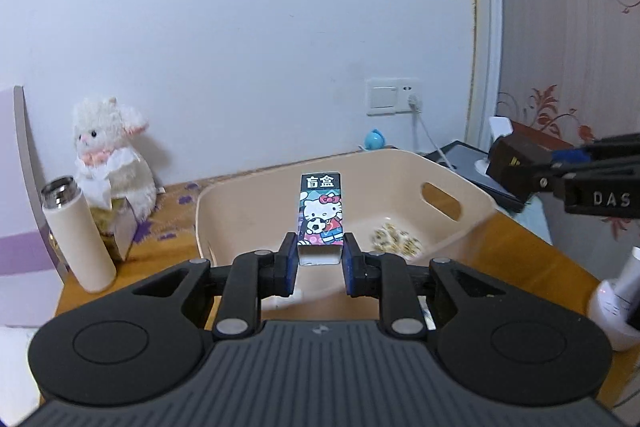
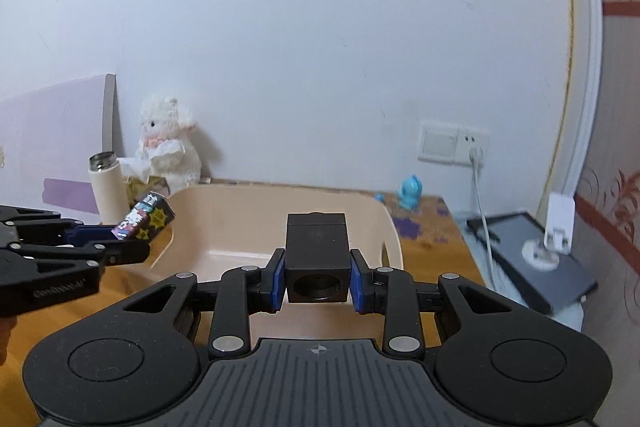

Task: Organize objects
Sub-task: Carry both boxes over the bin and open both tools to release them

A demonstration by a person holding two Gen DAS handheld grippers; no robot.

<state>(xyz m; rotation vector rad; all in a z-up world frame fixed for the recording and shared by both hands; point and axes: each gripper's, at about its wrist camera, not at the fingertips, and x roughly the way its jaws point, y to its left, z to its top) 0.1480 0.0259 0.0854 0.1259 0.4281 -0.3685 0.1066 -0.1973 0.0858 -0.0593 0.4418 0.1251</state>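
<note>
Left gripper point(image 1: 320, 259) around 盲盒 Hello Kitty box point(image 1: 321, 215)

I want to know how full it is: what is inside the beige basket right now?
In the beige basket, one small patterned item lies on the floor near the handle side. The Hello Kitty box, held in the left tongs, covers part of the floor; the near corner is hidden.

Beige bin point(image 1: 460, 223); black cube point(image 2: 316, 251); cartoon-cat printed box point(image 1: 321, 215), black top band; cream flask point(image 1: 78, 235); white plush point(image 1: 110, 151); blue figurine point(image 2: 409, 193).
</note>
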